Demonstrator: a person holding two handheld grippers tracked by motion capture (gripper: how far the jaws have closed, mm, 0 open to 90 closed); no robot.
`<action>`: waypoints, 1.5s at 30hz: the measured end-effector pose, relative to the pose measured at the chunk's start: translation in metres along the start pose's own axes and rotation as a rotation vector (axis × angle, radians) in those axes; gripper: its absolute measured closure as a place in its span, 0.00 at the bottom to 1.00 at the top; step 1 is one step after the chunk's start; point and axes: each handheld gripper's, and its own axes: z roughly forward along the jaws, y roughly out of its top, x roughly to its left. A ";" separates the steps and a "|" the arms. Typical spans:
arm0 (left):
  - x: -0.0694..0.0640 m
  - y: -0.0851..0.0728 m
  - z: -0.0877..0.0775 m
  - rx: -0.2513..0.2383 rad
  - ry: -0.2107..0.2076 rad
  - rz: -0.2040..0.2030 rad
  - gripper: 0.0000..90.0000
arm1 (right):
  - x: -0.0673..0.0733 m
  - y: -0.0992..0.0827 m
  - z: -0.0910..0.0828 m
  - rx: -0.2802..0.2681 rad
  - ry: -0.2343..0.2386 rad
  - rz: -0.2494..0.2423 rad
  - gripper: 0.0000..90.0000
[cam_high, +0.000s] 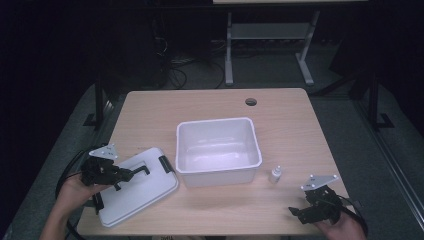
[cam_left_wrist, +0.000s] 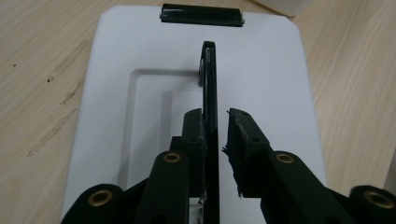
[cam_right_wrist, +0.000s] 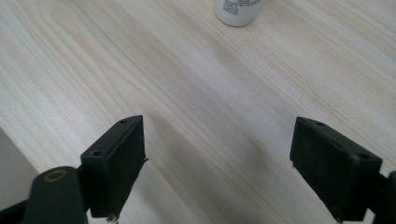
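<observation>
Right now the risk sits with the lid (cam_high: 137, 192), which lies flat on the table (cam_high: 295, 125) at the front left corner, just beside the open white box (cam_high: 218, 150). Its black handle (cam_left_wrist: 209, 116) stands up on edge between the jaws of the left gripper (cam_high: 142, 172). In the left gripper view one pad looks pressed against the handle while the other stands a little clear, so the grip appears loose. If the hand lifts now, I judge the handle could slip through or fold flat, and the lid would stay down or drop askew. The lid's near corner also comes close to the table edge, so a sideways tug could push it over.

The left hand (cam_high: 75, 187) rests low at the table's front left, holding its gripper roughly level and pointed across the lid toward the box. The black clip (cam_left_wrist: 201, 14) at the lid's far end lies straight ahead of the jaws.

The right gripper (cam_high: 300, 212) sits at the front right, held by the right hand (cam_high: 340, 227), jaws wide apart over bare wood with nothing between them. A small white bottle (cam_high: 275, 174) stands ahead of it, near the box; a careless reach could knock it over.
</observation>
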 end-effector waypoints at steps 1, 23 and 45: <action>-0.002 0.000 -0.001 -0.007 0.001 -0.001 0.83 | -0.001 0.000 0.000 0.000 0.001 0.002 0.18; -0.027 -0.002 -0.004 -0.126 0.084 -0.020 0.55 | -0.009 0.012 0.005 0.096 0.049 -0.006 0.16; -0.035 -0.013 0.002 -0.180 0.134 -0.060 0.48 | -0.011 0.051 0.008 0.157 0.099 -0.106 0.23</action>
